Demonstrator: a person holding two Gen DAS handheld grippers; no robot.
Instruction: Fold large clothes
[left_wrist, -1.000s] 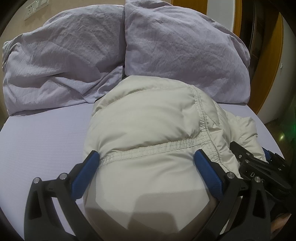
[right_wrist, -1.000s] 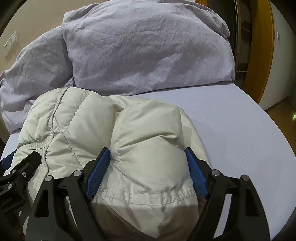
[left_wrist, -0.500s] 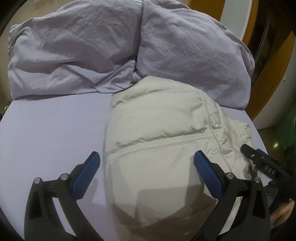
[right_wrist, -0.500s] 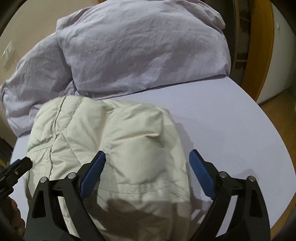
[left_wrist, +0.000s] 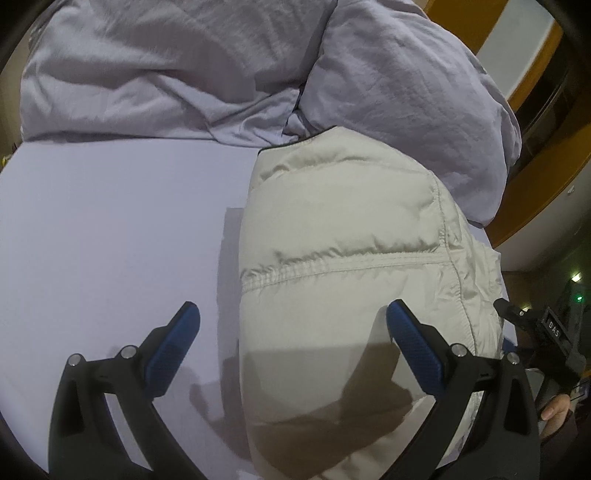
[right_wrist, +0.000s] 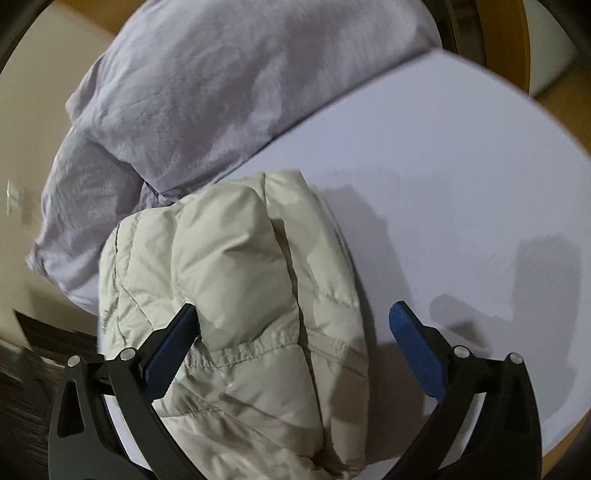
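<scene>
A cream puffer jacket (left_wrist: 343, 266) lies folded into a thick bundle on the lilac bed sheet (left_wrist: 110, 229). My left gripper (left_wrist: 291, 308) hovers open above its near end, with the left pad over bare sheet and the right pad over the jacket. In the right wrist view the same jacket (right_wrist: 236, 280) sits below my right gripper (right_wrist: 293, 310), whose jaws are opening. Its left pad is over the jacket's edge and its right pad over bare sheet (right_wrist: 461, 192), so neither presses on it. One black finger (left_wrist: 517, 314) of the right gripper shows at the jacket's far side.
A crumpled lilac duvet (left_wrist: 166, 74) and a pillow (left_wrist: 406, 85) are piled at the head of the bed, touching the jacket's far end. A wooden door frame (left_wrist: 535, 177) stands to the right. The bed's edge (right_wrist: 561, 133) drops to the floor. A hand (left_wrist: 554, 408) holds the right tool.
Both grippers let go of the jacket and pulled back from it. It now rests flatter on the sheet. The left view swung left, and the right view rolled and shifted right.
</scene>
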